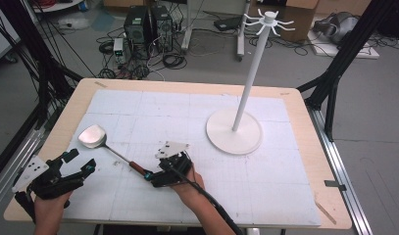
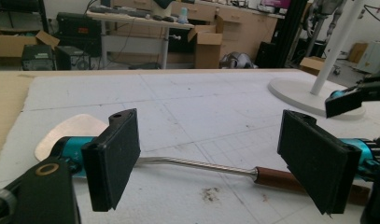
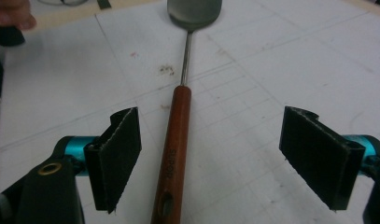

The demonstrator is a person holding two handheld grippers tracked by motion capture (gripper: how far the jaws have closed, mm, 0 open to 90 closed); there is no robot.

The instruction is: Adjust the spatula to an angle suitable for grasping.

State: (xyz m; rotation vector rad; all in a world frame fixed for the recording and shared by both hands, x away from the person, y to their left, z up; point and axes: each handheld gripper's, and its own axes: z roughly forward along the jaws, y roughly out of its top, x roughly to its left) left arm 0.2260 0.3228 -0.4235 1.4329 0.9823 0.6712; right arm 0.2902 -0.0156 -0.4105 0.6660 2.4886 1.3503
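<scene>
A spatula lies flat on the white mat, its metal head [image 1: 93, 135] to the left and its brown wooden handle [image 1: 137, 169] pointing toward the table's front. My right gripper [image 1: 157, 172] stands open at the handle's end. In the right gripper view the handle [image 3: 174, 149] runs between the two pads, nearer the left one and touching neither, with the head [image 3: 194, 11] far ahead. My left gripper [image 1: 80, 161] is open at the front left, apart from the spatula. The left gripper view shows the spatula's shaft [image 2: 197, 163] lying on the mat beyond the open left gripper [image 2: 215, 163].
A white stand with a round base [image 1: 234, 131], a tall pole [image 1: 251, 73] and hooks on top is on the right half of the mat. Bare wooden table edge [image 1: 64, 117] surrounds the mat. Computers and cables lie on the floor behind.
</scene>
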